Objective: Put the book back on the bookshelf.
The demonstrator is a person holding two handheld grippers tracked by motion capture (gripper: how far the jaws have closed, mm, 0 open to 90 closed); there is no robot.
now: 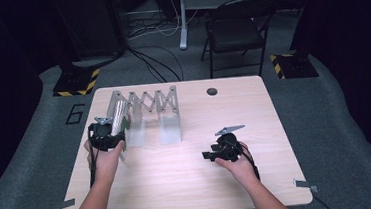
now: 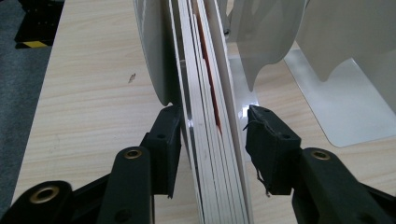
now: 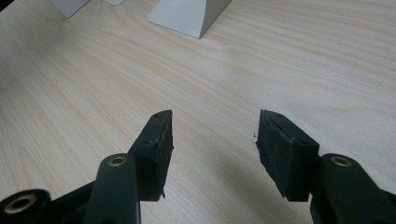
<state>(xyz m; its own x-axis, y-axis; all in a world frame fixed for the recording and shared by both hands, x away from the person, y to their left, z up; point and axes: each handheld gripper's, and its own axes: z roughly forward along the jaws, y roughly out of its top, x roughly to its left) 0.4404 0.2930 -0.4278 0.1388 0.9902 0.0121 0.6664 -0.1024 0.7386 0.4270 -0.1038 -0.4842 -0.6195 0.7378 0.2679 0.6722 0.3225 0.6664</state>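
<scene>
Left gripper (image 2: 212, 128) jaws loose astride upright book (image 2: 210, 140), spine running away; right gripper (image 3: 215, 135) open, empty; wooden table (image 1: 179, 180).

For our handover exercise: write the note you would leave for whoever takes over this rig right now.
Left hand-held gripper: jaws astride the upright stack of thin white boards, a gap showing at the right pad, so not clamped.
Right hand-held gripper: open, empty, over bare table.
Boards stand in the leftmost slot of the expanding metal rack.
Done: boards appear placed in the rack.
Left: probably draw the left gripper clear; check the boards stand unaided.
</scene>
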